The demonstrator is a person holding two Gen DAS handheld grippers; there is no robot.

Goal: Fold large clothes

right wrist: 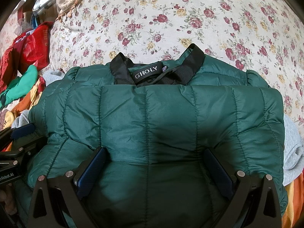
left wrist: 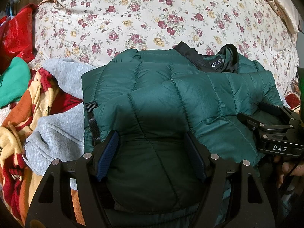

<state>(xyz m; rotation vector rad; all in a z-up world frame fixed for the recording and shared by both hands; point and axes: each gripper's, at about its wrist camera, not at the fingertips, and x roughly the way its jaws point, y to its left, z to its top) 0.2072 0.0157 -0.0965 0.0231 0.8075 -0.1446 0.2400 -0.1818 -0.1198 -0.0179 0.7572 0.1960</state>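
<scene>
A dark green quilted puffer jacket (left wrist: 161, 95) lies folded on the bed, its black collar with a "GHOLY" label (left wrist: 216, 63) at the far end. It fills the right wrist view (right wrist: 155, 117), collar label (right wrist: 146, 74) on top. My left gripper (left wrist: 152, 142) is open, its blue pads (left wrist: 107, 155) spread over the jacket's near fold. My right gripper (right wrist: 155, 161) is open too, its pads (right wrist: 91, 171) wide apart around the near edge. The right gripper also shows at the jacket's right side in the left wrist view (left wrist: 269, 121). The left gripper shows at the left edge in the right wrist view (right wrist: 17, 136).
The bed carries a floral sheet (left wrist: 152, 15). A grey sweatshirt (left wrist: 60, 125) and a striped red, orange and yellow blanket (left wrist: 28, 114) lie left of the jacket. A green garment (left wrist: 13, 79) and red bags (left wrist: 17, 36) sit at the far left. Grey fabric (right wrist: 292, 148) lies right.
</scene>
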